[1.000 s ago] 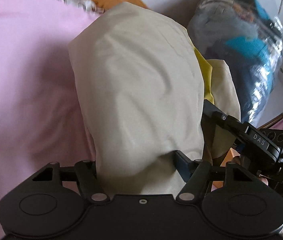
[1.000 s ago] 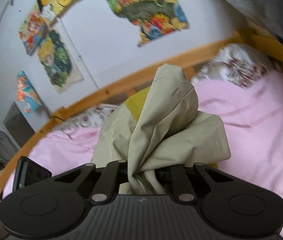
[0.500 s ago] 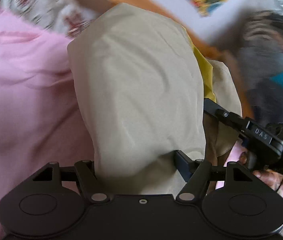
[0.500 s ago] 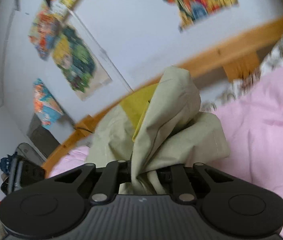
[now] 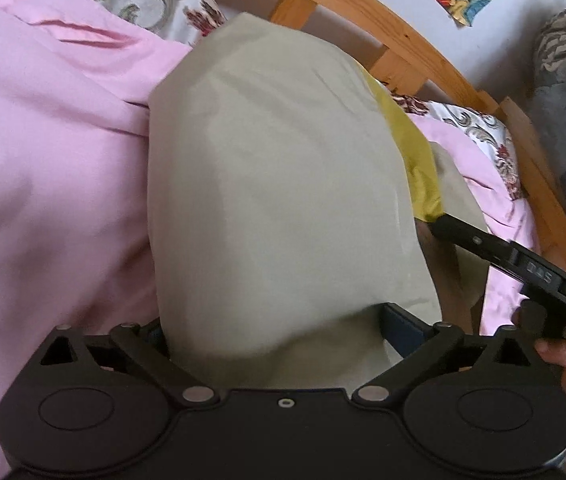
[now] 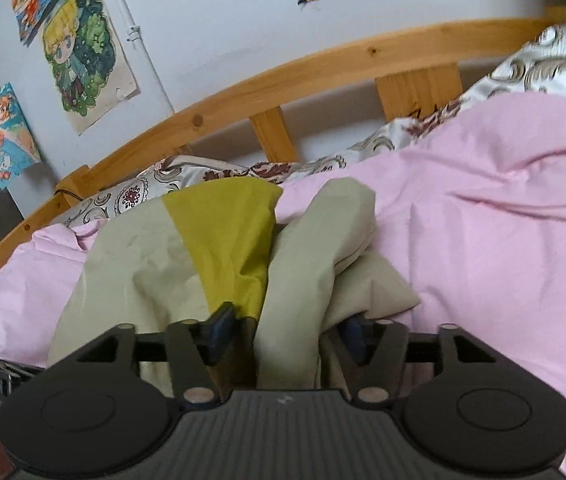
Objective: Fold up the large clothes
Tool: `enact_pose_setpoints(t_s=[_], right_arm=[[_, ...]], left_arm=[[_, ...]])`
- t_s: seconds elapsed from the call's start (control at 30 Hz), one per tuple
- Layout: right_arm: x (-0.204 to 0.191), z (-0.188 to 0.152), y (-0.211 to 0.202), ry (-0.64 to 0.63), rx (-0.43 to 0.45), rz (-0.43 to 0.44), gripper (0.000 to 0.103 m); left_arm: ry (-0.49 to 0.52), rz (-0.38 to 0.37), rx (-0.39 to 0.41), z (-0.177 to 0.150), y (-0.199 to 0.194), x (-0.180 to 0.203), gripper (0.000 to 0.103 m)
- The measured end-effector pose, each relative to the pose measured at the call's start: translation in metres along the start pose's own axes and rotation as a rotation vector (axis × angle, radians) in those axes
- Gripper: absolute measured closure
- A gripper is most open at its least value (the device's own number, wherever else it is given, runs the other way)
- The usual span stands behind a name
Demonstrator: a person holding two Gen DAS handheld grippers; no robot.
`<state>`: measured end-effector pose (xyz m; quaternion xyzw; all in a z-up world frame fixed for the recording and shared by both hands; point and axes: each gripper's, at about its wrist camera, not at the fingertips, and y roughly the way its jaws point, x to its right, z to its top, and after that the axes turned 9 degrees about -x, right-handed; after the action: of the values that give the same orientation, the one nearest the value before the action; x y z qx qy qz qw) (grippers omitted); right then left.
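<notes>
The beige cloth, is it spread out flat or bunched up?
Bunched up. The beige cloth lies in rumpled humps on the pink sheet, its yellow part creased.

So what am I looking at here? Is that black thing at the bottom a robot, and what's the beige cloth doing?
No robot: a person holds a two-finger gripper in each hand, each carrying a camera looking along its fingers. One picture is from the left gripper, one from the right gripper. The right gripper also shows at the edge of the left picture. A beige garment with a yellow patch lies on a bed's pink sheet. Both grippers have just opened; the cloth sits loosely between their fingers, no longer pinched.
</notes>
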<state>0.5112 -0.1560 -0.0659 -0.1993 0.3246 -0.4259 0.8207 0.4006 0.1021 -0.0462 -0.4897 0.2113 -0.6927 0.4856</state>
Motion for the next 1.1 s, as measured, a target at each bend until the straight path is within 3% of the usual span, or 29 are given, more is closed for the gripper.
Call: enact_pose_setpoints(t_s=[0.17,0.27,0.4,0.83,1.1], right_arm=[[-0.015,-0.008,-0.022,-0.073,0.037,-0.05,0.014],[-0.026,-0.013,-0.037,-0.109,0.087,-0.085,0.007],[-0.04,-0.022,-0.063,-0.145,0.143,-0.106,0.003],[-0.098,-0.061,-0.177,-0.234,0.351,-0.115,0.0],[-0.128,-0.099,-0.234,-0.245,0.432,-0.116,0.0]], left_arm=[[-0.028,0.092,0.049,-0.009,-0.011,0.013,0.001],[-0.031,0.148,0.088,-0.019,-0.024,0.018,0.001],[-0.01,0.201,0.174,-0.034,-0.048,0.039,0.001],[0.078,0.228,0.435,-0.103,-0.146,0.111,0.001],[0.117,0.286,0.479,-0.149,-0.191,0.13,0.001]])
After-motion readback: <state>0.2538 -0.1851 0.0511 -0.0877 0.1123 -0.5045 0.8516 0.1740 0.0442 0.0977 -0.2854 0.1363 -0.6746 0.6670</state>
